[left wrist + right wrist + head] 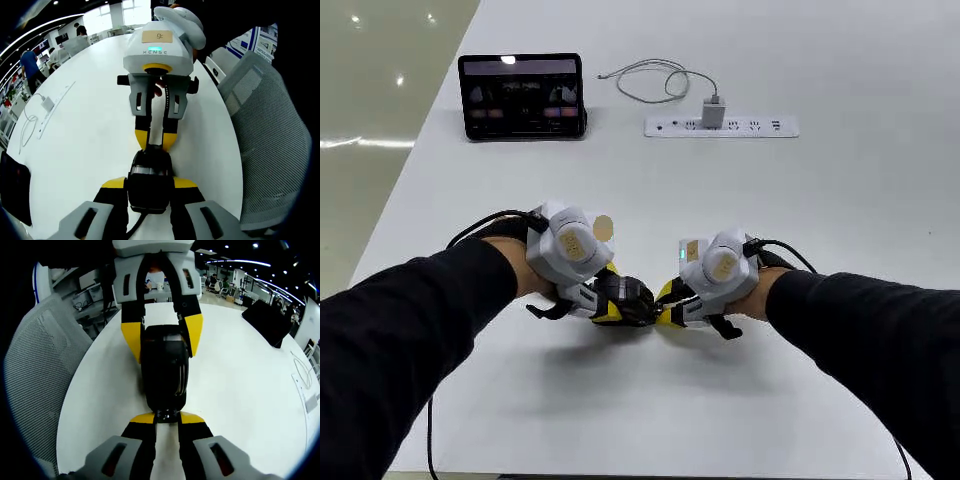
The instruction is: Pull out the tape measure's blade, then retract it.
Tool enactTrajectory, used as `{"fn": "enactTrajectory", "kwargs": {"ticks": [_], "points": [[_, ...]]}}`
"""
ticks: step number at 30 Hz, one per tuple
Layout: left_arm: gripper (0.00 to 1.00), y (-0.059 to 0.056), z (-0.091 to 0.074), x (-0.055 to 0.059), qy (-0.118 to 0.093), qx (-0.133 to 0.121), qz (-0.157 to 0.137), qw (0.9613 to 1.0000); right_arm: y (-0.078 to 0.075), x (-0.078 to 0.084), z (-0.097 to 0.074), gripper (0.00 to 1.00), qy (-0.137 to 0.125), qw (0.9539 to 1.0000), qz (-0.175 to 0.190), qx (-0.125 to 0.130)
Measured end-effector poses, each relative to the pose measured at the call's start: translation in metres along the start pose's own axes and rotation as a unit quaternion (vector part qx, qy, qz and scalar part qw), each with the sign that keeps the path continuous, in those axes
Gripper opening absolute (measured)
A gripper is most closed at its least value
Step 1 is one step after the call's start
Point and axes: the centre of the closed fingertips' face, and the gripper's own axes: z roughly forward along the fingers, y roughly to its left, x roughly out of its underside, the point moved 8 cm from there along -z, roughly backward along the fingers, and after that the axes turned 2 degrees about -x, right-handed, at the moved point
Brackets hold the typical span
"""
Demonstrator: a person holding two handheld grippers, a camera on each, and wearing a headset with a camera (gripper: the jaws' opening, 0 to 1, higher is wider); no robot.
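Tablet (522, 95): stands propped on the white surface (800, 210), well beyond the left tongs and off to their left, with its screen lit.

Left sleeve (420, 330): dark, and it leads in to the left tongs.

Left tongs (150, 184): pressed onto the tape measure (164, 365), with one yellow tip on each flat side of the black case. They grip the rear half of the case. The case lies low over the surface between the two sets of tongs.

Right tongs (167, 418): they point straight at the left tongs, tip to tip. The yellow tips are drawn almost together and pinch a small dark tab (167, 413) at the end of the case nearest them. The tips sit right against that end of the case.

Right sleeve (870, 320): dark, and it leads in to the right tongs.

Cable (650, 80): white and looped, well beyond the right tongs. It runs to a white charger (713, 110) plugged into a power strip (750, 127), which lies flat on the surface.

Chair (270, 125): grey mesh back, just past the edge of the surface behind the right tongs, as seen in the left gripper view.
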Motion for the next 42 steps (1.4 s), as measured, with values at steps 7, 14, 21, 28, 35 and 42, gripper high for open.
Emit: {"fn": "enactTrajectory", "kwargs": {"ticks": [7,14,21,28,35,42], "points": [[0.28,0.000,0.000,0.000,0.001,0.001,0.002,1.0000,0.001,0.000,0.000,0.10,0.005,0.9999,-0.009,-0.005],[0.28,-0.001,0.000,0.000,0.001,0.000,0.002,1.0000,-0.001,0.001,-0.002,0.08,0.013,0.9999,-0.002,-0.009],[0.28,-0.001,0.000,0.000,0.003,0.001,0.003,1.0000,0.000,0.002,-0.003,0.08,0.013,0.9999,0.003,-0.008],[0.28,-0.001,0.000,0.000,0.002,0.000,0.003,1.0000,0.000,0.006,-0.006,0.09,0.014,0.9998,0.013,-0.008],[0.28,-0.001,0.000,0.000,0.002,0.000,0.002,1.0000,0.000,0.012,-0.012,0.09,0.018,0.9996,0.021,-0.010],[0.28,-0.001,0.001,0.000,0.001,-0.001,0.001,1.0000,0.001,0.013,-0.012,0.10,0.016,0.9996,0.021,-0.006]]}}
